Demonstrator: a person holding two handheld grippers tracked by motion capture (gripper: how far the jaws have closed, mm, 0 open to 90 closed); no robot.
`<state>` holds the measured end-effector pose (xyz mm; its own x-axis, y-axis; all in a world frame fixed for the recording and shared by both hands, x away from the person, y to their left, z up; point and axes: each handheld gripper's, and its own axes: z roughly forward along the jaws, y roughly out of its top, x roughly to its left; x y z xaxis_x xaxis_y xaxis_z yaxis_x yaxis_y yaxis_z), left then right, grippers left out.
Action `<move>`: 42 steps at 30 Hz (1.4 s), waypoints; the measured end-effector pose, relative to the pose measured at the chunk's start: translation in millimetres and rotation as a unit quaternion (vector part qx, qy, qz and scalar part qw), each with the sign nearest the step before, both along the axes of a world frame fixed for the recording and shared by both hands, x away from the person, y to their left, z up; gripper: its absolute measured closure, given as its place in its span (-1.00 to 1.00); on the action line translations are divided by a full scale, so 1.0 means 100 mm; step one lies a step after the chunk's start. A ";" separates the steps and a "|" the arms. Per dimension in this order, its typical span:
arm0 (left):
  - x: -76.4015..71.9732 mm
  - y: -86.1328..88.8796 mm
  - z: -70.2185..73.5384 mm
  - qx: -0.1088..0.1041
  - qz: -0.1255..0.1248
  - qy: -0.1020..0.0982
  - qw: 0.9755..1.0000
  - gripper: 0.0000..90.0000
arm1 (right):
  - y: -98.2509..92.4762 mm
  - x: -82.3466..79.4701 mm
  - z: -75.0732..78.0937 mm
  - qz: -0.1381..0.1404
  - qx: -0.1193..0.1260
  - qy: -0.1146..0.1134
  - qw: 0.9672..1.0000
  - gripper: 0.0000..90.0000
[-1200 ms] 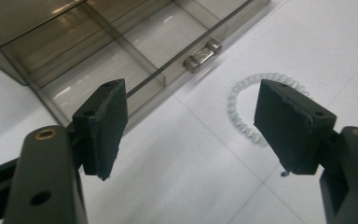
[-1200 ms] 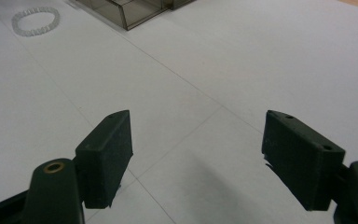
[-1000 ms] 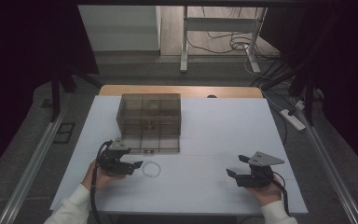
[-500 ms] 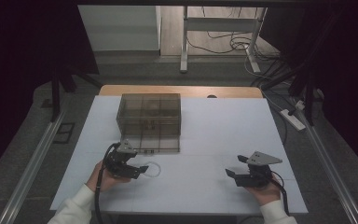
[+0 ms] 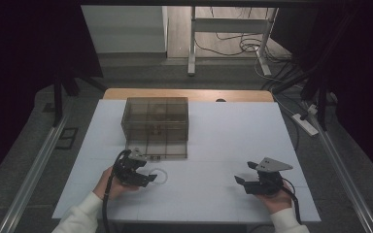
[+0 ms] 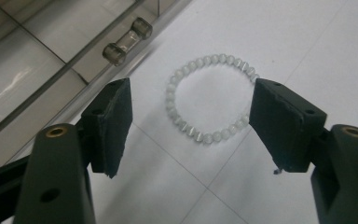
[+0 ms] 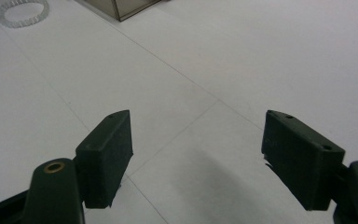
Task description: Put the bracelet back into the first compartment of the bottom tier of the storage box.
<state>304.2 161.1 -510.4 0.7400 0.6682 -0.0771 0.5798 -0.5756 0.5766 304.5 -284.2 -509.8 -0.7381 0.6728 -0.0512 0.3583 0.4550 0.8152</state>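
Left gripper (image 6: 193, 126): 2 black jaws apart, just been closing, nothing clamped. Bracelet (image 6: 208, 98) (pale round beads, full ring) lies flat on white table (image 6: 307, 42) between jaws, far side past tips; right jaw overlaps its edge, contact unclear. Smoky clear box (image 6: 23, 60) at upper left, handle (image 6: 127, 41) near bracelet.

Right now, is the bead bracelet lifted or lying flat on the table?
Lying flat. The bead bracelet rests as an open ring on the white table, between the open jaws of the left hand-held gripper, which have just been closing without touching it.
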 end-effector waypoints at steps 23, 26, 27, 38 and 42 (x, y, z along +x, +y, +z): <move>0.26 -0.17 -0.10 0.064 -0.008 0.042 0.997 -0.19 | 0.00 0.00 0.00 -0.005 -0.007 -0.007 1.000 -0.46; 0.27 -0.19 -0.09 0.070 -0.014 0.039 0.997 -0.02 | 0.00 0.00 0.01 -0.006 -0.005 -0.007 1.000 -0.46; 0.26 -0.19 -0.09 0.072 -0.020 0.038 0.996 -0.02 | 0.00 0.00 0.00 -0.006 -0.005 -0.006 1.000 -0.46; 0.20 -0.27 -0.08 0.071 -0.034 0.029 0.996 0.68 | 0.01 0.00 0.00 -0.007 -0.009 -0.005 1.000 -0.46; 0.17 -0.30 -0.08 0.082 -0.040 0.014 0.996 0.90 | 0.01 0.00 0.00 -0.006 -0.006 -0.006 1.000 -0.46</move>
<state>321.0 130.8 -518.0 0.7906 0.6123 0.0076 0.5424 -0.7061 0.4552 304.6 -283.5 -509.4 -0.7286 0.6816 -0.0677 0.3544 0.4597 0.8143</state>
